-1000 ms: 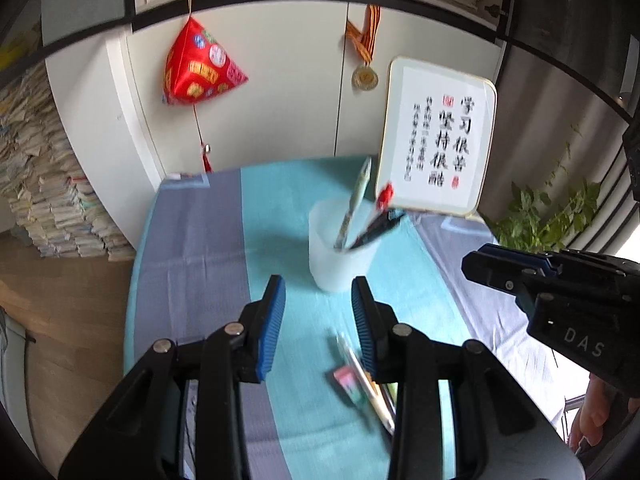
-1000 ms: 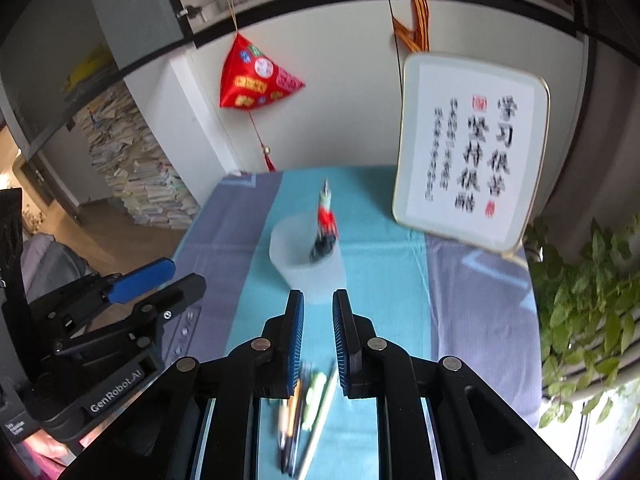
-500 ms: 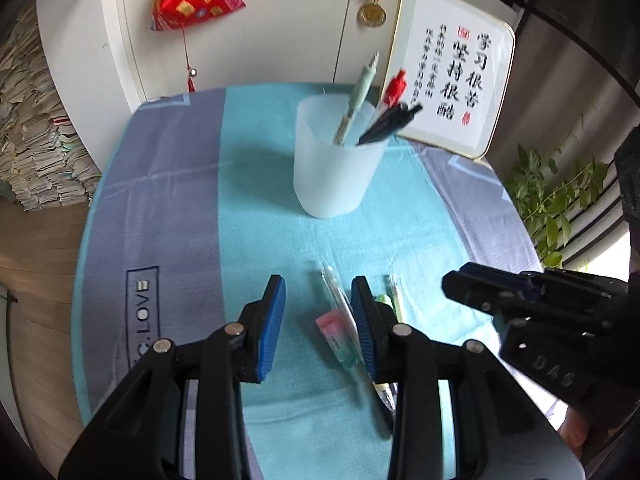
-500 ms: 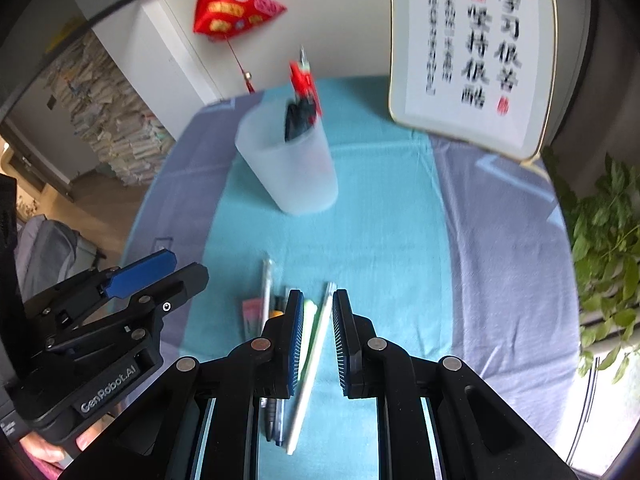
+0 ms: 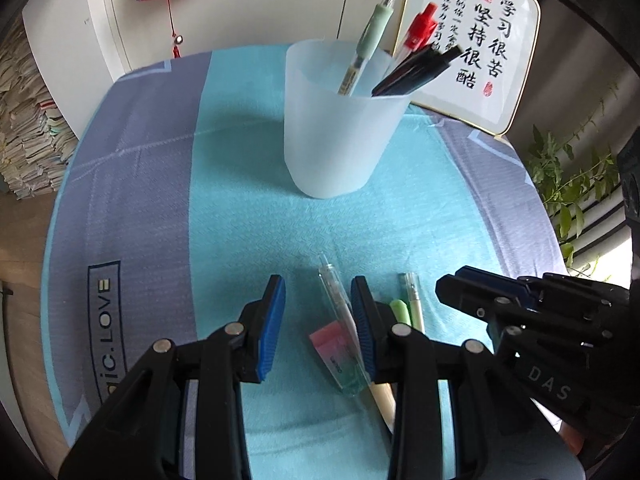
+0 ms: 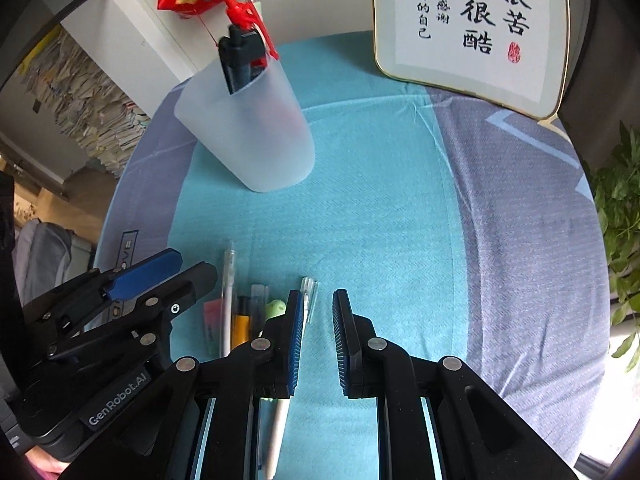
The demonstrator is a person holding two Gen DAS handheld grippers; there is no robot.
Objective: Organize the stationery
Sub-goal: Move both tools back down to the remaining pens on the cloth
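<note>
**Ana:** Tongs first. How do they stand?

**Ben:** Left gripper (image 5: 318, 292) has its jaws apart and grips nothing. It points steeply down at the tablecloth (image 5: 240, 200). Right gripper (image 6: 319, 300) shows only a narrow gap between its blue pads, with bare cloth in it and nothing clamped.

**Ana:** Where is the loose stationery?

**Ben:** In a row on the turquoise stripe, under both tools. In the left wrist view a clear pen (image 5: 334, 292) lies under the jaw gap, close to the right-hand pad and pointing towards 12 o'clock. A pink and green eraser (image 5: 328, 340) lies just beside it at 7 o'clock. A green marker tip (image 5: 401, 310) and a pale pen (image 5: 414, 296) show at 3 o'clock of that pad.

**Ana:** And from the right wrist?

**Ben:** A pen with a clear tip (image 6: 308, 292) runs along the outer side of the left-hand finger, not between the pads. An orange pen (image 6: 241, 320) and a white pen (image 6: 228, 300) lie further towards 9 o'clock.

**Ana:** The holder?

**Ben:** A frosted plastic cup (image 5: 340, 148) stands upright at 12 o'clock from the left gripper, well apart from the row. It holds a green-grip pen (image 5: 372, 36), a red pen (image 5: 420, 34) and black pens (image 5: 420, 70), all leaning towards 2 o'clock.

**Ana:** Behind it?

**Ben:** A framed calligraphy board (image 5: 480, 40) at 1 o'clock.
</note>
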